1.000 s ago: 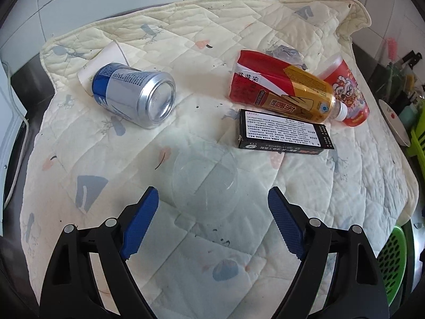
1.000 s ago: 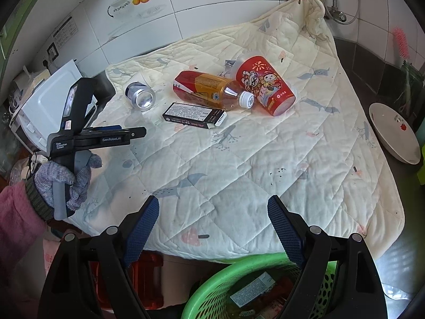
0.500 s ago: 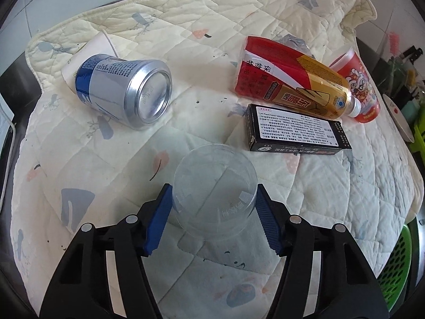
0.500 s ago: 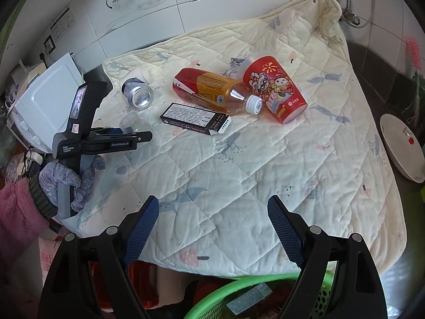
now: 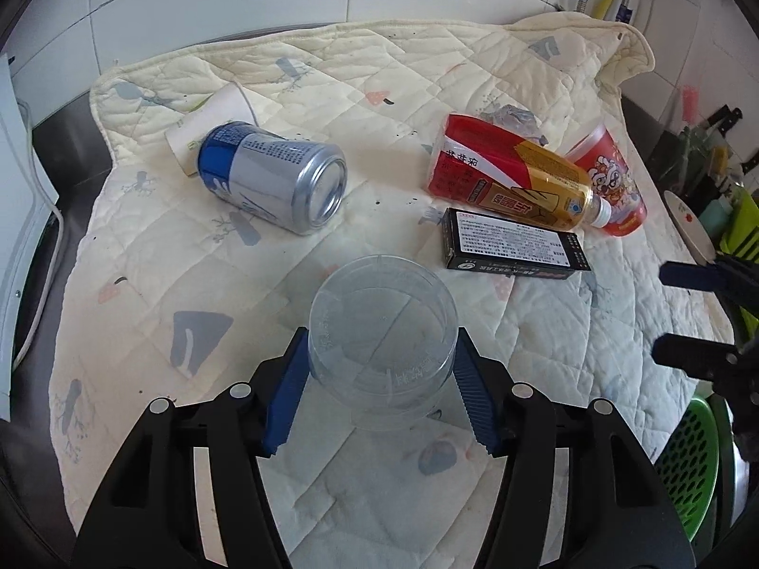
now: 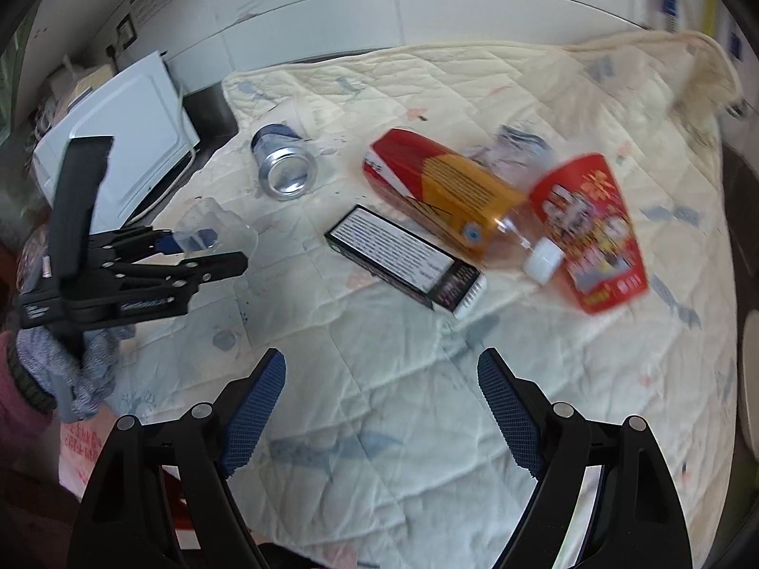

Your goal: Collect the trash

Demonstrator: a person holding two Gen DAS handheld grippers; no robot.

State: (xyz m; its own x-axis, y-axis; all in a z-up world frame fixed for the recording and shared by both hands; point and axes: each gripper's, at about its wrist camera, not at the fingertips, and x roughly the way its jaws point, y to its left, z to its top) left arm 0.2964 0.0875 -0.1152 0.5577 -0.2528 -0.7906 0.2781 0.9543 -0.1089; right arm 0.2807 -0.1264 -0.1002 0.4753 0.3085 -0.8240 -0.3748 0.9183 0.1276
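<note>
Gripping a clear plastic cup [image 5: 382, 336] between their blue pads [image 5: 284, 403], the left tongs [image 5: 379, 393] hold it just above the quilted cloth [image 5: 379, 71] that covers the surface. The cup's round, transparent wall is pinched on both sides, its circular end turned toward the camera. From the right wrist view, the same cup [image 6: 216, 232] appears at the tip of the left tongs [image 6: 204, 251], which are held by a gloved hand [image 6: 80, 370] at the left edge.

The right tongs [image 6: 379, 408] are spread wide with nothing between their pads, hanging over the near part of the cloth.

Other trash lies on the cloth beyond the cup. A blue and silver can [image 5: 275, 180] rests on its side, its end toward the camera, touching a white paper cup [image 5: 208, 118] behind it. To the right, a red and gold bottle [image 5: 512, 180] with a white cap lies on its side, with a red printed cup [image 5: 612, 189] just beside it. A black box [image 5: 514, 245] with a white text panel lies in front of the bottle. A green perforated basket [image 5: 688, 460] shows at the lower right, below the cloth's edge.
</note>
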